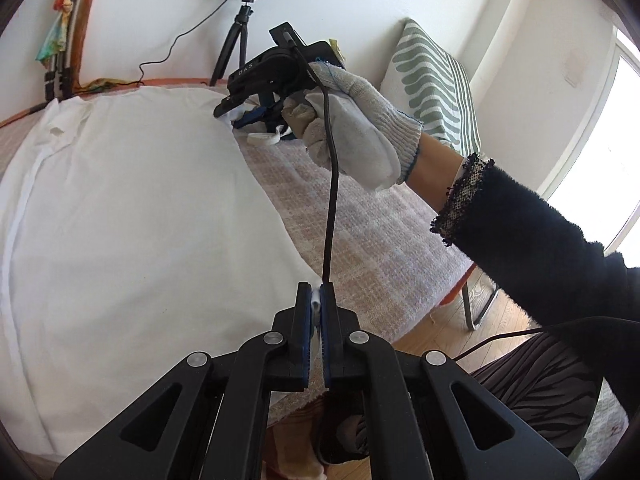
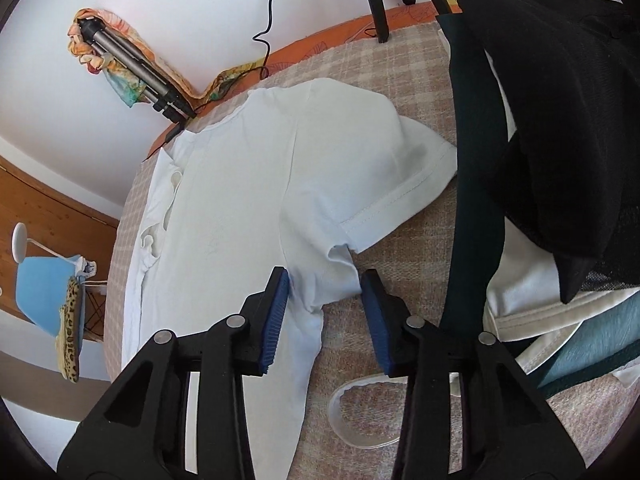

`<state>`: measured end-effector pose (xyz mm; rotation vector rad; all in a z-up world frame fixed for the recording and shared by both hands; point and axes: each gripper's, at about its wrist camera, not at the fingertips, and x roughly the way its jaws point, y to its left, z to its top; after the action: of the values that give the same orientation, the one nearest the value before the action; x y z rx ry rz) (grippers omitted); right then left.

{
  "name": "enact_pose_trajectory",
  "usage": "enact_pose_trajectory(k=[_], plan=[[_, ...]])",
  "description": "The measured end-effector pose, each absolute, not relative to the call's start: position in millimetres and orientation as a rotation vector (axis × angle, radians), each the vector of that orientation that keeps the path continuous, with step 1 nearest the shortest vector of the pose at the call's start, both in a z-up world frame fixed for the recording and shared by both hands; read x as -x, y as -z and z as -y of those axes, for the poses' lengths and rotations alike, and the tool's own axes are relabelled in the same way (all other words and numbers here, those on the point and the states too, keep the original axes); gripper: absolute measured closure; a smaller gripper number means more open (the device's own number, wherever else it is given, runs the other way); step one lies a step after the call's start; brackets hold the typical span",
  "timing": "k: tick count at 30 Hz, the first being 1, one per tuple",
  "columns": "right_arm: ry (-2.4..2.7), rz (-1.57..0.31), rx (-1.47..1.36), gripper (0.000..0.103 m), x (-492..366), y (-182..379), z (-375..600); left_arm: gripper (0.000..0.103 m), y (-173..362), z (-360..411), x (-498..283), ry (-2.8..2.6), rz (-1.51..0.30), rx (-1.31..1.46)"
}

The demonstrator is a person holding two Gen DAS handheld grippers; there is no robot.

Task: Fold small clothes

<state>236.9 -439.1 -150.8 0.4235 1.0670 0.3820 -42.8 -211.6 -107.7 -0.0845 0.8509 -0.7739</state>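
Left wrist view: my left tool (image 1: 316, 300) is pressed together, pinching the white T-shirt (image 1: 132, 208) at its side edge to lift it. My right tool (image 2: 326, 280), spread, straddles the underarm by the sleeve (image 2: 404, 168); the shirt lies flat on the checked surface (image 2: 404, 256).
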Motion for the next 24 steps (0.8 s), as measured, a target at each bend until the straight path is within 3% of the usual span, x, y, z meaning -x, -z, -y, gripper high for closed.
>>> enact_pose_trajectory(k=[1, 2, 15, 24], plan=[[-0.376, -1.064, -0.426, 0.093, -238.7, 150.3, 438.2, 0.1, 109.3, 208.0, 42.3, 0.77, -0.854, 0.099], [-0.363, -1.059, -0.42, 0.095, -239.5, 149.4, 436.8, 0.1, 110.6, 203.6, 41.2, 0.764, -0.858, 0.116], [-0.306, -0.922, -0.027, 0.098, -230.5, 56.3, 331.9, 0.1, 107.1, 137.6, 46.6, 0.687, -0.827, 0.304], [-0.318, -0.989, 0.249, 0.098, -248.1, 80.3, 222.7, 0.1, 130.3, 102.0, 46.1, 0.618, -0.856, 0.428]])
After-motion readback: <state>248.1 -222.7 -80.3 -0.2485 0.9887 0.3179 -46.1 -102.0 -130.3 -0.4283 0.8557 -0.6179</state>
